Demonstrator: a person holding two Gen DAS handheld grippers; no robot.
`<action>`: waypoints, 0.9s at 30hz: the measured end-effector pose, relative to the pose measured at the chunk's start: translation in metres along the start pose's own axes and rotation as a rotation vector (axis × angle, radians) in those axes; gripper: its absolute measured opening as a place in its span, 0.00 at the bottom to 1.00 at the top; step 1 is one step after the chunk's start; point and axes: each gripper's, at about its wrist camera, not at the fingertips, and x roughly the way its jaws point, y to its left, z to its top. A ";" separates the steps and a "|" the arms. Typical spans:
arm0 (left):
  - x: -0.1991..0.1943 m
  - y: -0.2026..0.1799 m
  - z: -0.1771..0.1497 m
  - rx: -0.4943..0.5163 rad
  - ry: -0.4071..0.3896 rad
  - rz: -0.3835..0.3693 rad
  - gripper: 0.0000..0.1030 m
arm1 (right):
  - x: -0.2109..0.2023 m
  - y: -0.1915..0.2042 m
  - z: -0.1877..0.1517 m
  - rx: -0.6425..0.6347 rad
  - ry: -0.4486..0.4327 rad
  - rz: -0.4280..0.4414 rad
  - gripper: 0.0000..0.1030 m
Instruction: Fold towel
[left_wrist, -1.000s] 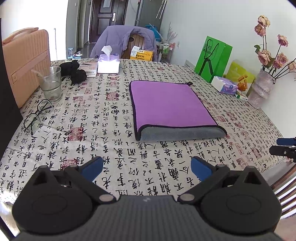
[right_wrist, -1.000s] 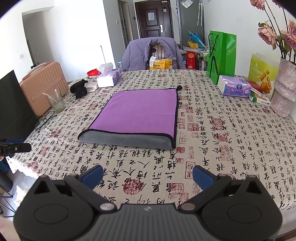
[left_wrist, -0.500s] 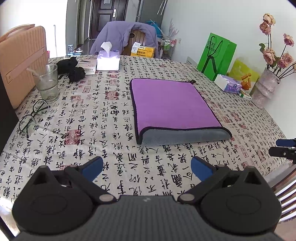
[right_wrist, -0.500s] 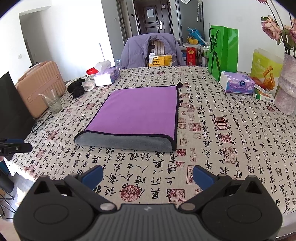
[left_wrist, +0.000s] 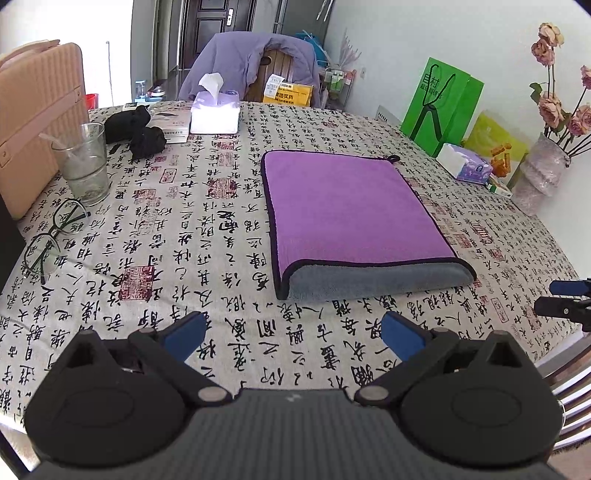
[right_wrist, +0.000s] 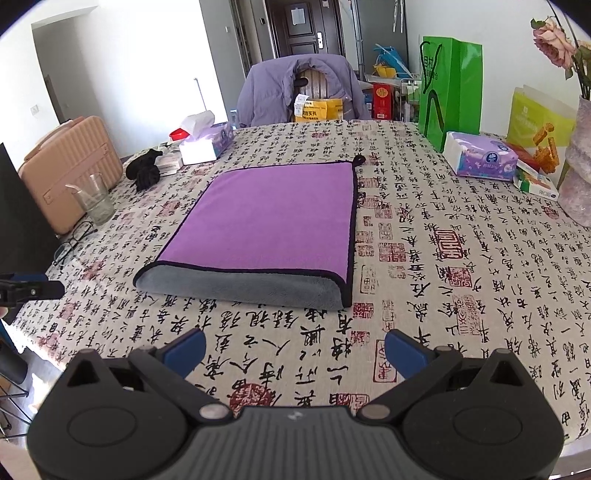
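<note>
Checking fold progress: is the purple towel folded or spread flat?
Folded: the towel lies doubled, its grey underside rolling over at the near edge.

Bright daylight, soft shadows, sharp focus, fisheye bending at edges

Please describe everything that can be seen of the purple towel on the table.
The towel is purple on top and grey underneath, with a thin dark border; it looks like soft plush cloth. It is already folded once: the rounded grey fold faces the cameras. It lies flat on the patterned tablecloth, near the middle. A small dark hanging loop sits at its far right corner. Nothing rests on it, and neither the left gripper nor the right gripper touches it.
</note>
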 end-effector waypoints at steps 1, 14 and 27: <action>0.002 0.000 0.001 -0.001 0.003 0.000 1.00 | 0.002 0.000 0.001 0.000 0.003 0.000 1.00; 0.034 0.005 0.016 0.000 0.033 0.001 1.00 | 0.038 -0.007 0.014 0.005 0.040 0.001 1.00; 0.070 0.008 0.027 0.009 0.076 -0.005 1.00 | 0.072 -0.018 0.022 0.011 0.074 -0.008 1.00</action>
